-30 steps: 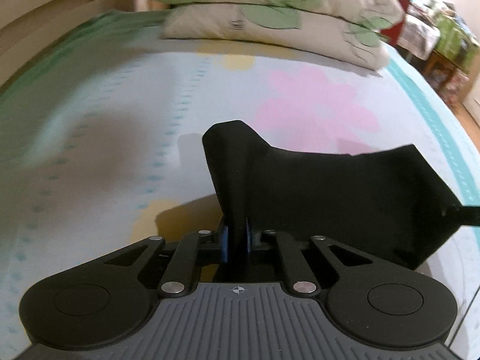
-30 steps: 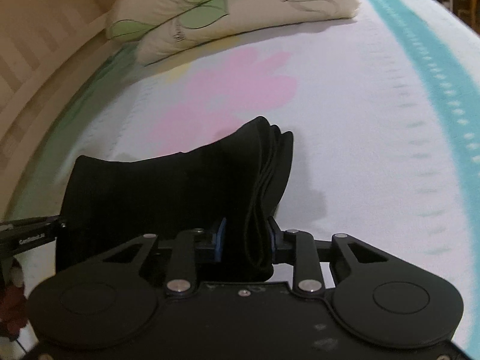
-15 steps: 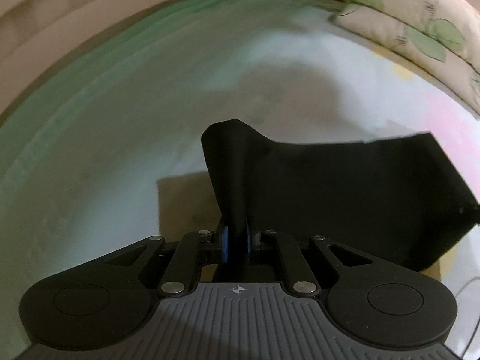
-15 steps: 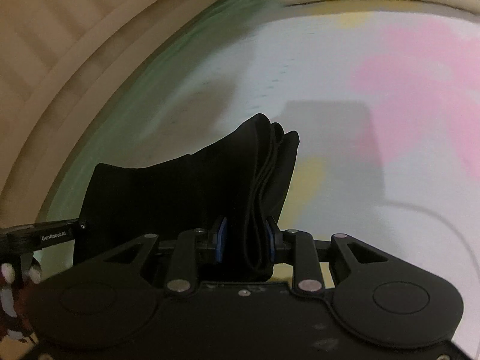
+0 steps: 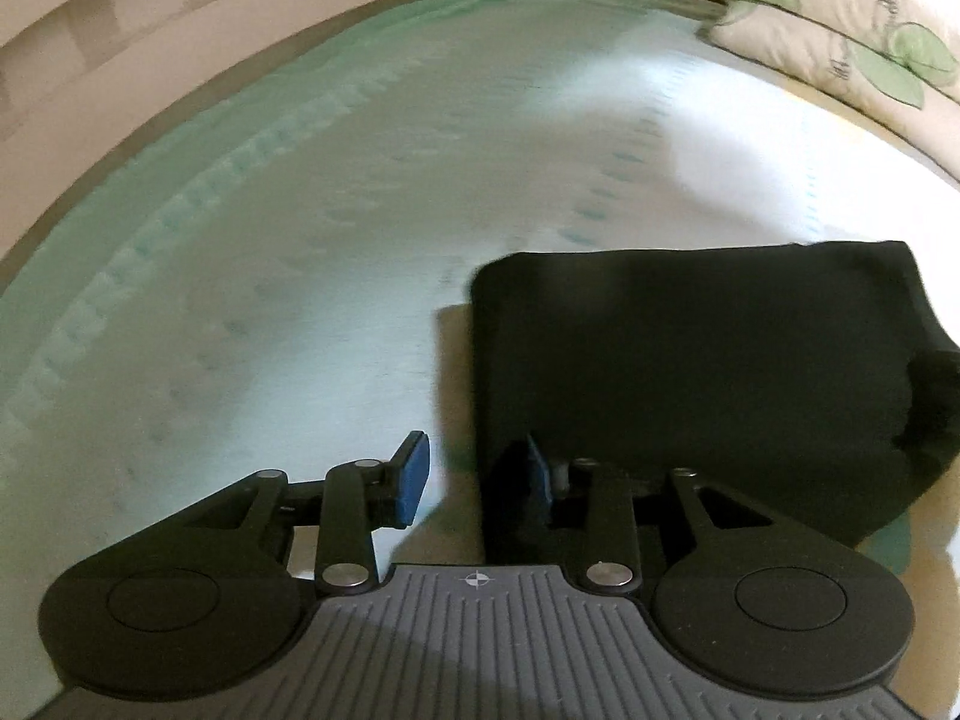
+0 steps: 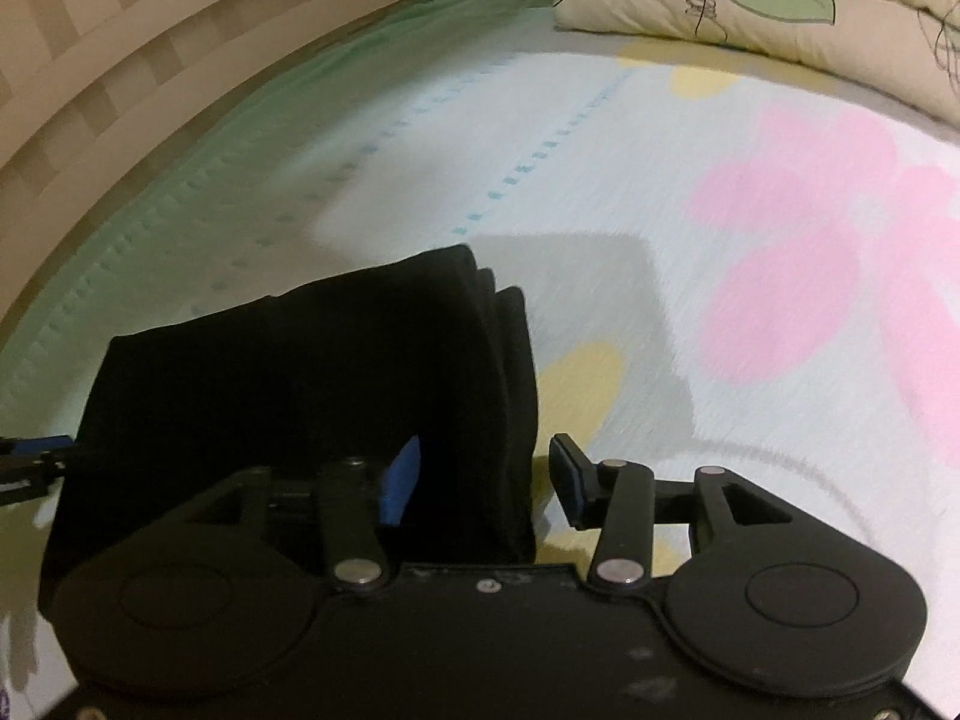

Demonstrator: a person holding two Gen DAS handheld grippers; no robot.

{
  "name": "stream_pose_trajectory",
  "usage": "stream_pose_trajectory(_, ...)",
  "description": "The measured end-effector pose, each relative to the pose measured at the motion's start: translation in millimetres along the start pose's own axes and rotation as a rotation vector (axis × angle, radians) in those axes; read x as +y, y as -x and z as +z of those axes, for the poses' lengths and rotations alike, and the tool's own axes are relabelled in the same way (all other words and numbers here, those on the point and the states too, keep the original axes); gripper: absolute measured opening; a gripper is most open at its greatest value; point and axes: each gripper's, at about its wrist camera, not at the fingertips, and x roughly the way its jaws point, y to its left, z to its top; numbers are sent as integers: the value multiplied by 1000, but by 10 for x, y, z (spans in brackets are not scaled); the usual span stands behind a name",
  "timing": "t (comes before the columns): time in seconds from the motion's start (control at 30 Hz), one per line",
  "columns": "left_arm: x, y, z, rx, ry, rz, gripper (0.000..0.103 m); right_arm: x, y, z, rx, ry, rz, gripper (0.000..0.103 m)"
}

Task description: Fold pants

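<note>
Both tongs point steeply down at the bed [image 5: 300, 252], side by side at the two near corners of the folded black pants [image 5: 690, 360]. The left tongs [image 5: 477, 477] are opening: the left blue pad [image 5: 413, 477] stands clear over the sheet, the right one sits against the bundle's left edge, and the cloth is no longer pinched. The right tongs [image 6: 480, 480] are opening too; the pants' layered right edge [image 6: 504, 396] stands between the pads, with a gap showing beside the right pad, so the grip is let go. In the right wrist view the left tongs' tip shows at the far left edge, at the bundle's other corner. A second ago each pair was clamped on a raised corner, the cloth hanging taut between them with the pillows [image 6: 750, 6] straight ahead; now the pants lie flat as a thick rectangle on the sheet near the green border and wooden bed rail [image 6: 120, 60], the pillows off to the upper right.
</note>
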Motion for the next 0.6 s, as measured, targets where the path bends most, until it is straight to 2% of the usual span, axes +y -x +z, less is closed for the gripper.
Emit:
stream_pose_trajectory(0.07, 27, 3, -24, 7, 3, 2, 36, -85, 22, -4, -3, -10, -8, 48)
stream_pose_trajectory(0.17, 9, 27, -99, 29, -18, 37, 37, -149, 94, -15, -12, -23, -20, 49)
stream_pose_trajectory(0.23, -14, 129, -139, 17, -5, 68, 36, -125, 181, -15, -29, -26, -42, 49)
stream_pose_trajectory(0.3, -37, 256, -180, -7, 9, 93, 35, -52, 340, -13, -94, 5, -94, 51)
stream_pose_trajectory(0.37, -90, 353, -227, -22, 9, 83, 35, 76, 460, -5, -175, 60, -110, 52)
stream_pose_trajectory(0.47, -228, 423, -320, -24, -13, 58, 35, 274, 621, -68, -227, 113, -21, 52)
stream_pose_trajectory(0.53, -309, 402, -378, -10, -26, 46, 35, 450, 598, -156, -199, 166, 40, 52)
stream_pose_trajectory(0.6, -339, 354, -434, 9, -27, 48, 36, 614, 512, -282, -160, 235, 54, 52)
